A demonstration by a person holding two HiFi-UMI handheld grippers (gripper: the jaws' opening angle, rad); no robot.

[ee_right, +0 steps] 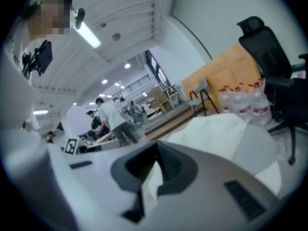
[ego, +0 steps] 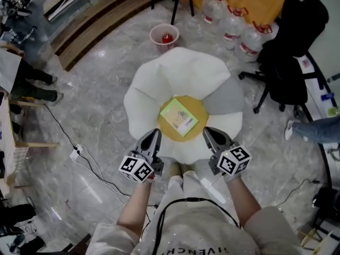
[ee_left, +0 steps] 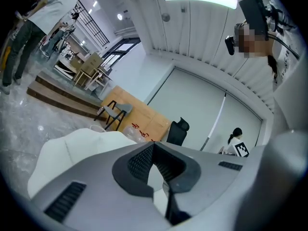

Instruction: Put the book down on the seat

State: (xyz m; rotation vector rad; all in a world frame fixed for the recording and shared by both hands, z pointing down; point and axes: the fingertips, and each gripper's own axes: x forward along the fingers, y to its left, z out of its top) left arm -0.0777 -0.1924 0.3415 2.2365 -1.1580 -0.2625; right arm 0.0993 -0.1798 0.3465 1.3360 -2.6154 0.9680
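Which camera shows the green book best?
The head view: the book lies flat in full sight on the seat's yellow middle. Both gripper views show only the seat's white petals, not the book.

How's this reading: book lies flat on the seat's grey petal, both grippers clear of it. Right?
One slip: the book lies on the seat's yellow centre, not the grey petal beside it, as the head view shows. It does lie flat, and the left gripper and right gripper are both clear of it.
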